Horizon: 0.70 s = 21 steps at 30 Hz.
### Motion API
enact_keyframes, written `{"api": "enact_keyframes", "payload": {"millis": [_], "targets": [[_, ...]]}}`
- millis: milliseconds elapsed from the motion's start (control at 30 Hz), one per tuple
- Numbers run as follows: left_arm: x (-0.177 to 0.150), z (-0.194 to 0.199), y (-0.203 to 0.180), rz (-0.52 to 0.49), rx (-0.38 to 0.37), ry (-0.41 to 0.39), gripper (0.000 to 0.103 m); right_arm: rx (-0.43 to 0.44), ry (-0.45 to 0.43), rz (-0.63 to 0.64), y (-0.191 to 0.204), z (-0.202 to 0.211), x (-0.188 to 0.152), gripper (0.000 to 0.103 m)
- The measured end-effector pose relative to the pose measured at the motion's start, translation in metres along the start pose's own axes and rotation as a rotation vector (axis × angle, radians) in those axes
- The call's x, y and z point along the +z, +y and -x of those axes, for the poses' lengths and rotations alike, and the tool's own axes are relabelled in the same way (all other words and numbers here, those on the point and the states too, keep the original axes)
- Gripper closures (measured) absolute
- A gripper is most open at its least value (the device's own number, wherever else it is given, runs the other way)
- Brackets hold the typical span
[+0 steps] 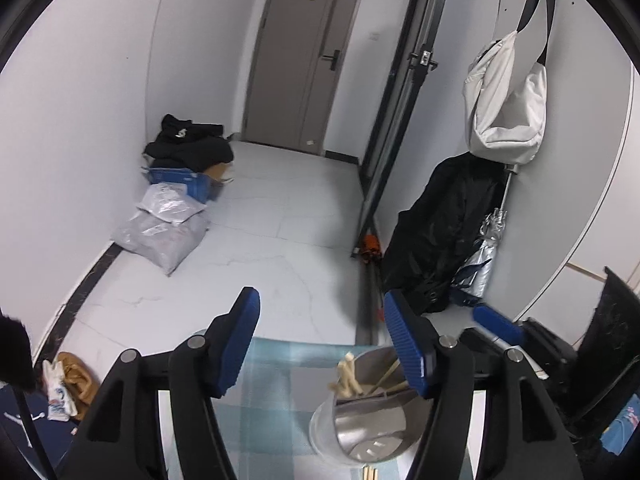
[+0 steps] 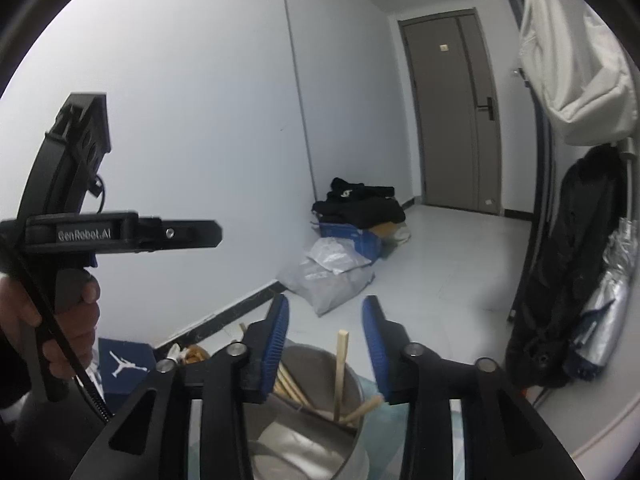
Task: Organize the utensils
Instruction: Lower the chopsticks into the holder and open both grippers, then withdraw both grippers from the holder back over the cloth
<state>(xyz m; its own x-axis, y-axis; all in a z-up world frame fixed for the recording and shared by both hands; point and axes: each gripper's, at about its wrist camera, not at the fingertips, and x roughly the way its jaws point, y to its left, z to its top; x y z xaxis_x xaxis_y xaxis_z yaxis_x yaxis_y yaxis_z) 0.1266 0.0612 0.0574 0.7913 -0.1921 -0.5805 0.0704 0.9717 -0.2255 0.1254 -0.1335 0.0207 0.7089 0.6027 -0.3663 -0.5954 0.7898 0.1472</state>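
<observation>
In the left wrist view our left gripper point(image 1: 320, 340) stands open on nothing, and the steel utensil holder point(image 1: 372, 428) sits low and right of its gap, wooden chopsticks point(image 1: 348, 376) leaning up out of it; on the right, our right gripper point(image 2: 325, 344) is part open and empty, directly over the holder, one upright chopstick point(image 2: 341, 372) rising between its jaws, so we judge it nearer

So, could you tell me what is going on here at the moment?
A person is sorting utensils with a handheld tool in each hand. Both the left tool and the right tool are open and empty, poised above a metal holder on a blue checked cloth. Wooden chopsticks already stand in the holder.
</observation>
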Motion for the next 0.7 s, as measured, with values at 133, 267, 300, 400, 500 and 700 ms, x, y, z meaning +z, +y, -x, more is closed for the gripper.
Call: {"api": "enact_keyframes", "payload": {"millis": [133, 267, 300, 400, 500, 700], "targets": [[-0.005, 0.015, -0.002, 0.010, 0.023, -0.016, 0.039, -0.028, 0.001, -0.026, 0.006, 0.023, -0.001, 0.054], [-0.014, 0.033, -0.008, 0.007, 0.038, -0.038, 0.030, -0.048, -0.012, -0.041, 0.016, 0.043, -0.002, 0.048], [-0.016, 0.036, -0.008, 0.007, 0.040, -0.044, 0.029, -0.054, -0.019, -0.046, 0.019, 0.049, -0.002, 0.046], [-0.023, 0.050, -0.013, 0.003, 0.053, -0.066, 0.023, -0.068, -0.024, -0.059, 0.026, 0.062, -0.004, 0.043], [-0.030, 0.059, -0.014, 0.003, 0.060, -0.085, 0.019, -0.083, -0.032, -0.066, 0.033, 0.074, -0.007, 0.040], [-0.046, 0.068, -0.020, -0.006, 0.075, -0.096, 0.015, -0.114, -0.044, -0.091, 0.044, 0.100, -0.020, 0.033]]}}
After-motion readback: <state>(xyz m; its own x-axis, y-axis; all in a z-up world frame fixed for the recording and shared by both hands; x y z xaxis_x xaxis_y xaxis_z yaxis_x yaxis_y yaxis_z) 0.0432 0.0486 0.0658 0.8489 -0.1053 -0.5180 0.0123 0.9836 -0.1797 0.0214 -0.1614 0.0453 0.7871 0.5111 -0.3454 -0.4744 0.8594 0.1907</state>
